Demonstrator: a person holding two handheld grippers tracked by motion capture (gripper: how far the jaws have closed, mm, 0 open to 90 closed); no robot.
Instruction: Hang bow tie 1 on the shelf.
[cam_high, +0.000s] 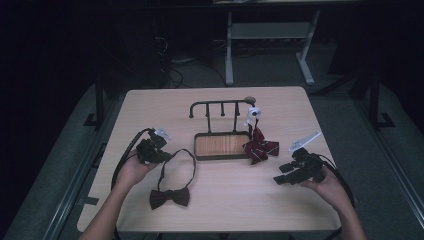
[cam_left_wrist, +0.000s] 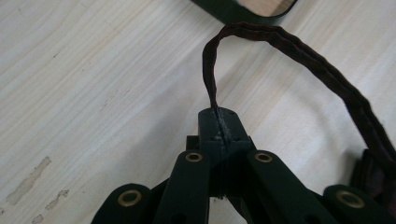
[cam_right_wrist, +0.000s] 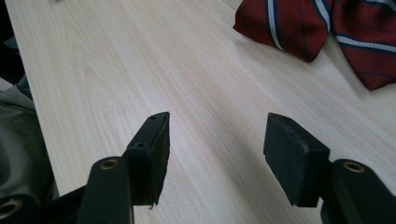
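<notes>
A dark brown bow tie (cam_high: 170, 197) lies on the wooden table near its front left, and its neck strap (cam_high: 187, 160) loops up from it. My left gripper (cam_high: 166, 157) is shut on one end of that strap (cam_left_wrist: 289, 51); in the left gripper view the pads (cam_left_wrist: 219, 116) pinch the strap's end just above the tabletop. A red striped bow tie (cam_high: 259, 147) hangs by a white clip from the right end of a black peg rack (cam_high: 220, 107). My right gripper (cam_high: 281, 175) hovers open over bare table, with the red bow tie (cam_right_wrist: 303, 28) ahead of its jaws (cam_right_wrist: 217, 135).
The rack stands on a black-rimmed wooden base (cam_high: 196, 147) in the middle of the table. Its corner (cam_left_wrist: 243, 9) lies just beyond the strap loop. A desk frame (cam_high: 270, 35) stands on the dark floor behind the table.
</notes>
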